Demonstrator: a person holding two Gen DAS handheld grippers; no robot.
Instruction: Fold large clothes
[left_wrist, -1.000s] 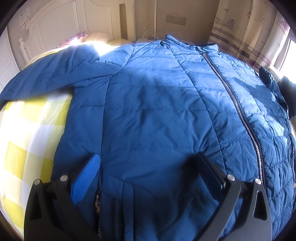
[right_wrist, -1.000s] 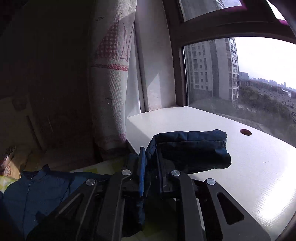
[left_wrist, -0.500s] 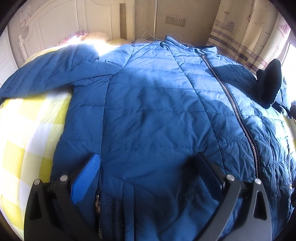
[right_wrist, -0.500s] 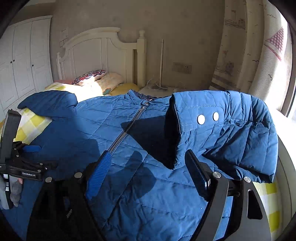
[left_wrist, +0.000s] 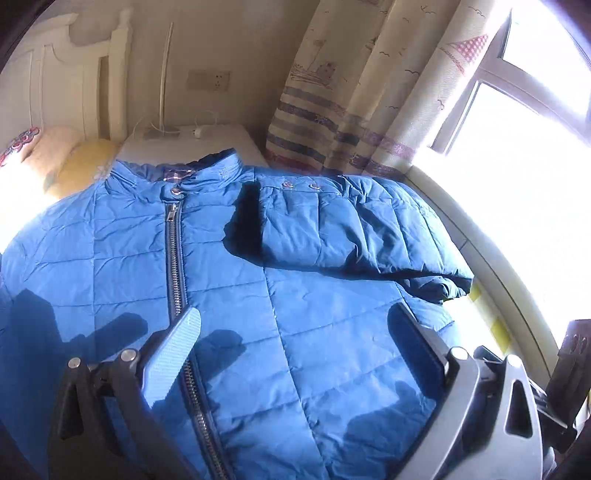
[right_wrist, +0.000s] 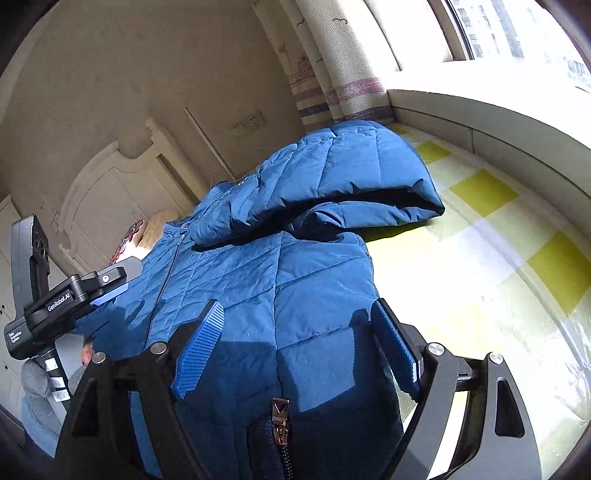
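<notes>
A blue quilted jacket (left_wrist: 229, 266) lies front up on the bed, zipper (left_wrist: 175, 266) closed. Its sleeve (left_wrist: 343, 229) is folded across the chest, cuff near the collar. My left gripper (left_wrist: 295, 332) hovers open over the lower front, one finger beside the zipper. In the right wrist view the folded sleeve (right_wrist: 332, 173) lies on the jacket (right_wrist: 258, 280). My right gripper (right_wrist: 299, 332) is low over the hem corner, jaws opening, with fabric beneath them that the pads do not press. The left gripper (right_wrist: 118, 280) shows at that view's left edge.
A yellow-and-white checked sheet (right_wrist: 480, 229) covers the bed right of the jacket. A window ledge (right_wrist: 480, 110) and curtain (left_wrist: 351, 92) border that side. A white headboard (right_wrist: 110, 192), a pillow (left_wrist: 55, 155) and a bedside table (left_wrist: 184, 144) lie beyond the collar. A gloved hand (right_wrist: 37, 376) holds the left gripper.
The right gripper carried the sleeve cuff from the window side onto the chest, let go and dropped to the hem. The left gripper swung from the jacket's left half toward the zipper.
</notes>
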